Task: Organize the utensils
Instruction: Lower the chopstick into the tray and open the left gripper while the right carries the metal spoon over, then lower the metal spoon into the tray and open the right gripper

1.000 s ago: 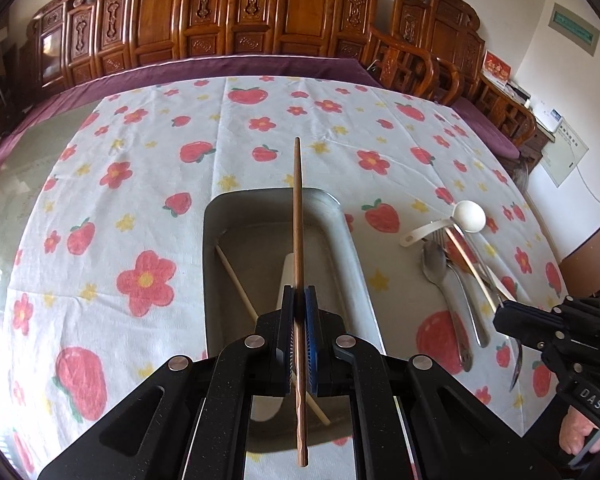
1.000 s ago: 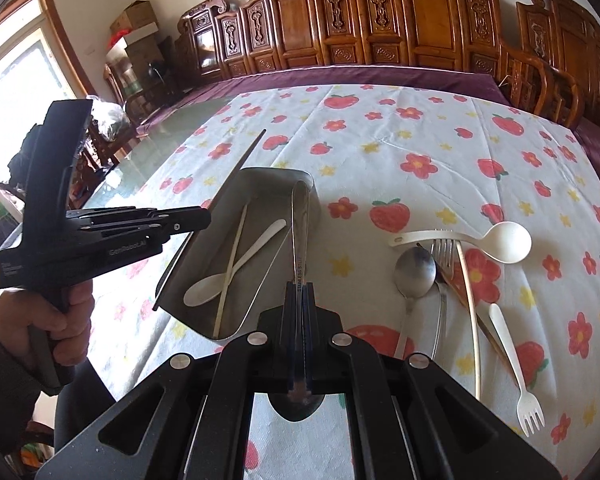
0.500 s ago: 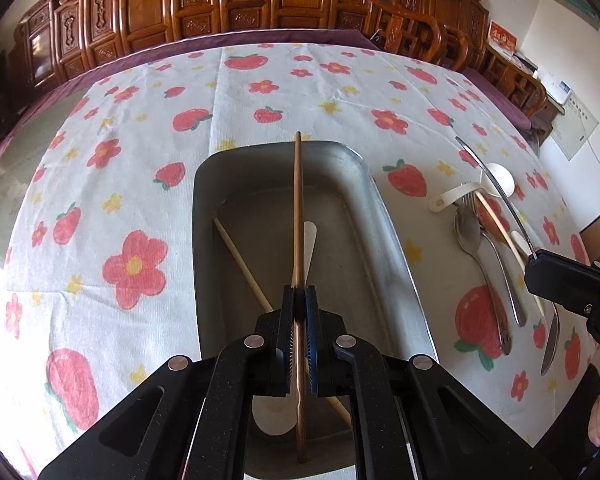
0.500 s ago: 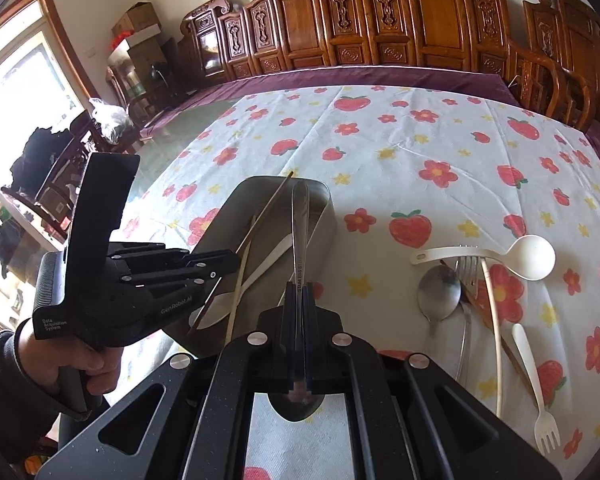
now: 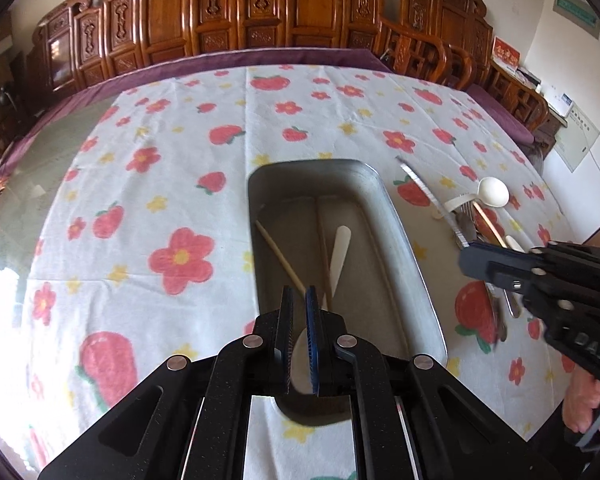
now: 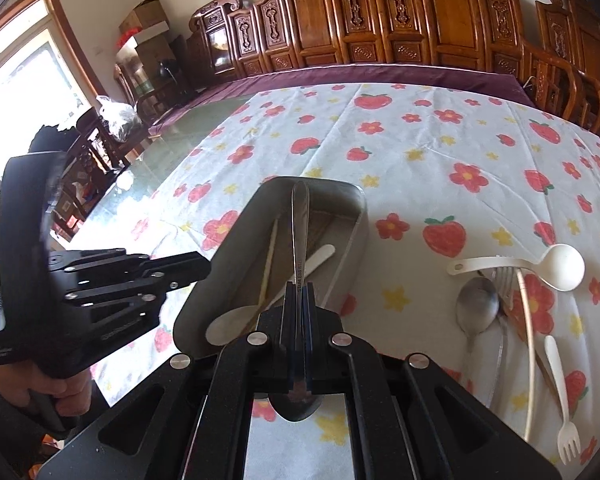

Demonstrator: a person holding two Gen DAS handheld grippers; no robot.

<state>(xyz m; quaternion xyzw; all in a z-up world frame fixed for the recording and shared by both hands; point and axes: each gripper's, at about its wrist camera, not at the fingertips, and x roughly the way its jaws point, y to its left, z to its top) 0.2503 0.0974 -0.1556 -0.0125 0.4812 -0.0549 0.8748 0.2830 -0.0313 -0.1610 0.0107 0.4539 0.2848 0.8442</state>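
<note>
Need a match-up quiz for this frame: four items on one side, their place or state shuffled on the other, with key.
Items
1. stamped-handle steel spoon
2. cream fork
3. pale chopstick
4. left tool

Place or state
A. lying inside the metal tray
B. open, holding nothing
C. clamped in the right tool
D. on the tablecloth, right of the tray

Pairs: 1-C, 2-D, 3-A, 4-B
</note>
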